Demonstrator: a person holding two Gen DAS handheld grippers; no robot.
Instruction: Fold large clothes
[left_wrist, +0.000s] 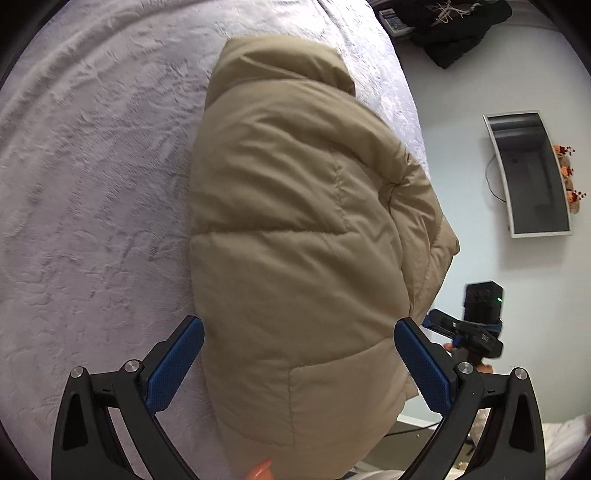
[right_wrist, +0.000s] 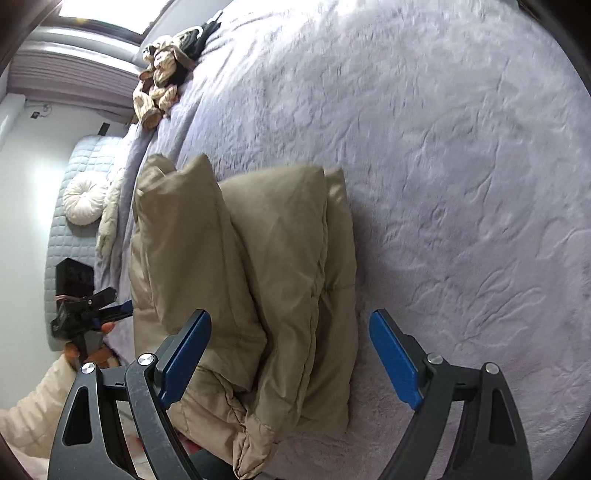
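A tan puffer jacket (left_wrist: 295, 236) lies folded into a thick bundle near the edge of a bed with a pale lilac cover (left_wrist: 92, 184). My left gripper (left_wrist: 299, 354) is open, its blue pads on either side of the bundle's near end and above it. The right gripper shows in the left wrist view (left_wrist: 461, 332), beside the jacket past the bed edge. In the right wrist view the jacket (right_wrist: 258, 280) lies in stacked folds. My right gripper (right_wrist: 290, 349) is open over its near end. The left gripper also shows in the right wrist view (right_wrist: 92, 314), at the left.
Dark clothes (left_wrist: 458, 29) lie past the bed's far corner. A mirror (left_wrist: 532, 173) leans on the white wall. In the right wrist view a plush toy (right_wrist: 159, 88) sits at the far edge of the bed and a round white cushion (right_wrist: 83, 201) lies on a quilted seat.
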